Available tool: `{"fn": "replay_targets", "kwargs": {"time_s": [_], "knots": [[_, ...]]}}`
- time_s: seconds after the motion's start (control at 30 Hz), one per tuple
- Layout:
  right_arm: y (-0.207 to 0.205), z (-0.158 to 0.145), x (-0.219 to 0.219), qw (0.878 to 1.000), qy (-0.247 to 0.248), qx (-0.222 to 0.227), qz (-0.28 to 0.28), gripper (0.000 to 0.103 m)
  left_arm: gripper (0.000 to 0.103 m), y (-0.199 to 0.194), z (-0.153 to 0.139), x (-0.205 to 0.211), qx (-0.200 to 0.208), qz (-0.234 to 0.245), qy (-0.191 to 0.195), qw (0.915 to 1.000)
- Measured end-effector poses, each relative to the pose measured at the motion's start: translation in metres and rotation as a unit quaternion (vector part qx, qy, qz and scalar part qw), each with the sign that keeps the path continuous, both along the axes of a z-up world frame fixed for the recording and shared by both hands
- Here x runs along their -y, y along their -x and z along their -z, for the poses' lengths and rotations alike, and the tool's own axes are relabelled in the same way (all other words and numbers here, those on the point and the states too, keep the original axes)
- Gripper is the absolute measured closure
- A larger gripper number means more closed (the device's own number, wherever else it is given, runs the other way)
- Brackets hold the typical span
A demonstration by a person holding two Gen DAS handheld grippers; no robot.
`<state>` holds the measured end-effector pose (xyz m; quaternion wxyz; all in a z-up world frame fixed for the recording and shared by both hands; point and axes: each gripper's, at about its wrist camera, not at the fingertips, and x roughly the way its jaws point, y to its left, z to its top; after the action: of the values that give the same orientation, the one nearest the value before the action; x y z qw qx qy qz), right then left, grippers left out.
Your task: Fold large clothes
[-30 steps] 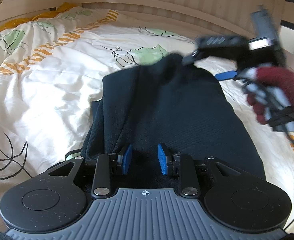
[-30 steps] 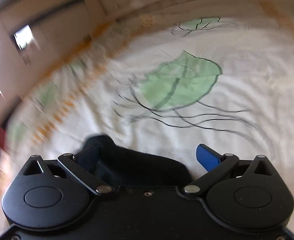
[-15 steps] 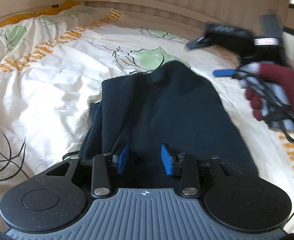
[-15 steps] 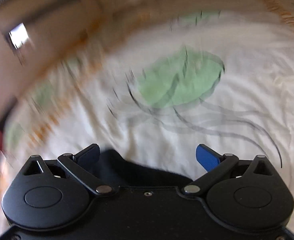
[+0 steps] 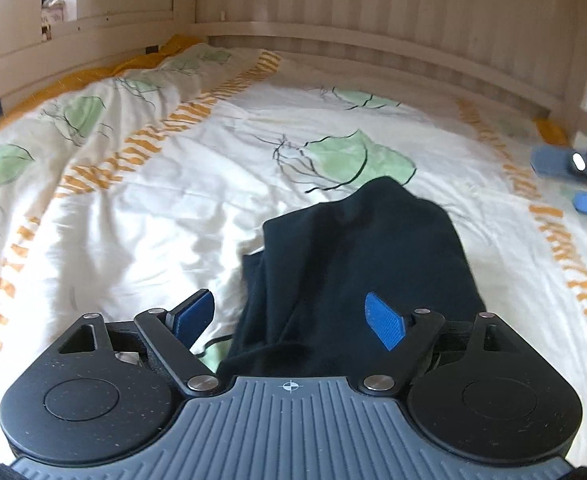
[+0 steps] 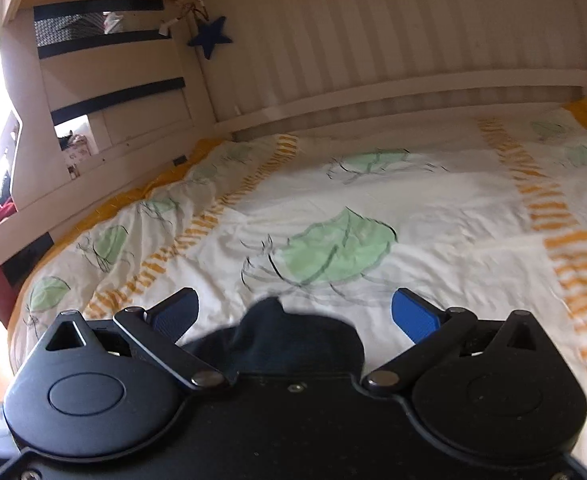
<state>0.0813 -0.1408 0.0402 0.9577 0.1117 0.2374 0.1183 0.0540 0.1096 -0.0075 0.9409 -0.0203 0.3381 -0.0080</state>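
— What's that dark heap made of?
— A soft, matte navy garment (image 5: 357, 264), folded long, lying on the crinkled leaf-print duvet (image 5: 141, 216). No readable label.
— And the tongs?
— The left gripper (image 5: 289, 316) hovers low over its near end, released; the right gripper (image 6: 295, 312) is spread wide too, holding nothing.

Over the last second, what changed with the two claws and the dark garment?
The left claw opened, letting go of the dark garment. The right claw, already open, drew back off the garment's far end toward the right edge of the left wrist view. The garment stays folded on the leaf-print duvet.
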Motion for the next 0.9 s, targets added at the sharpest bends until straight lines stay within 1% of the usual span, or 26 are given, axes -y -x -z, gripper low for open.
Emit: {"fn": "replay_targets", "kwargs": {"time_s": [0.07,0.23,0.3,0.43,0.5,0.63,0.77,0.83,0.9], "knots": [[0.013,0.006,-0.002,1.0,0.004,-0.014,0.014,0.001,0.021,0.005,-0.001,0.003,-0.006,0.0,-0.012,0.9999],[0.05,0.018,0.005,0.998,0.006,-0.045,0.033,0.001,0.021,0.021,-0.004,0.007,-0.025,-0.003,-0.023,0.9994],[0.063,0.021,0.007,0.998,0.01,-0.051,0.037,0.001,0.021,0.029,-0.005,0.01,-0.024,-0.004,-0.028,0.9993],[0.087,0.023,0.003,0.997,0.033,-0.05,0.046,0.001,0.021,0.044,-0.007,0.015,-0.012,-0.006,-0.041,0.9991],[0.096,0.023,0.002,0.997,0.044,-0.049,0.048,0.001,0.021,0.049,-0.008,0.016,-0.009,-0.002,-0.038,0.9992],[0.113,0.025,0.001,0.996,0.052,-0.05,0.058,0.001,0.021,0.056,-0.008,0.016,-0.018,0.004,-0.023,0.9996],[0.122,0.029,-0.003,0.991,0.078,-0.068,0.082,0.001,0.021,0.062,-0.006,0.017,-0.025,0.009,-0.023,0.9994],[0.124,0.032,-0.006,0.99,0.09,-0.077,0.074,0.001,0.021,0.065,-0.005,0.017,-0.027,0.008,-0.025,0.9993],[0.126,0.034,-0.006,0.991,0.084,-0.085,0.065,0.001,0.021,0.067,-0.004,0.017,-0.029,0.009,-0.024,0.9993]]}}
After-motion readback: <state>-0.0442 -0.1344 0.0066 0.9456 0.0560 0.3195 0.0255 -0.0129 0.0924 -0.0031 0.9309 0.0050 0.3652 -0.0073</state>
